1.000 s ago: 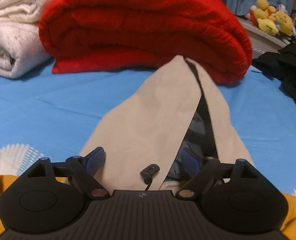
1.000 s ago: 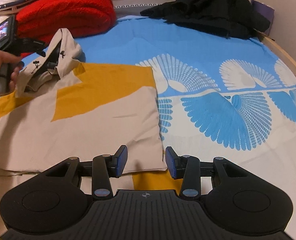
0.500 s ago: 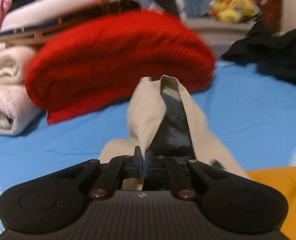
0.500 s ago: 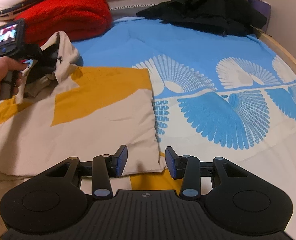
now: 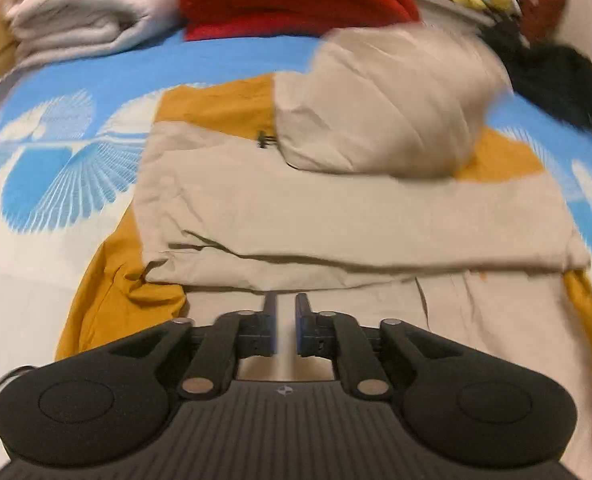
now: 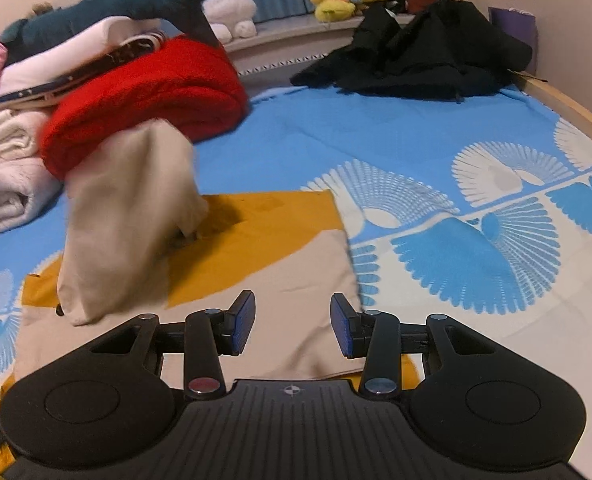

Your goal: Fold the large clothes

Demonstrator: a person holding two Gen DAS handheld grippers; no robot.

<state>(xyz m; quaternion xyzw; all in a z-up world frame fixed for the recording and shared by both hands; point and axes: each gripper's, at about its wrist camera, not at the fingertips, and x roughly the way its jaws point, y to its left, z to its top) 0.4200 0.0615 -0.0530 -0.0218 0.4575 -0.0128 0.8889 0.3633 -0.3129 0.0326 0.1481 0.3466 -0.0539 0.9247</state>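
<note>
Left gripper (image 5: 284, 322) opening, seemingly empty (blurred); right gripper (image 6: 291, 326) apart over garment (image 6: 287, 280).

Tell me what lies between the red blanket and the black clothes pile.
In the right wrist view, only bare blue bedsheet lies between the red blanket and the black clothes pile.

I see the big tan and mustard cloth garment (image 6: 287, 276) lying flat on the blue patterned bed sheet (image 6: 376, 136); its tan hood (image 6: 127, 216) lies on top of it; behind it sits the folded red fleece blanket (image 6: 151, 92); left of that, folded white towels (image 6: 3, 160); far right, a black clothes heap (image 6: 424, 56).
</note>
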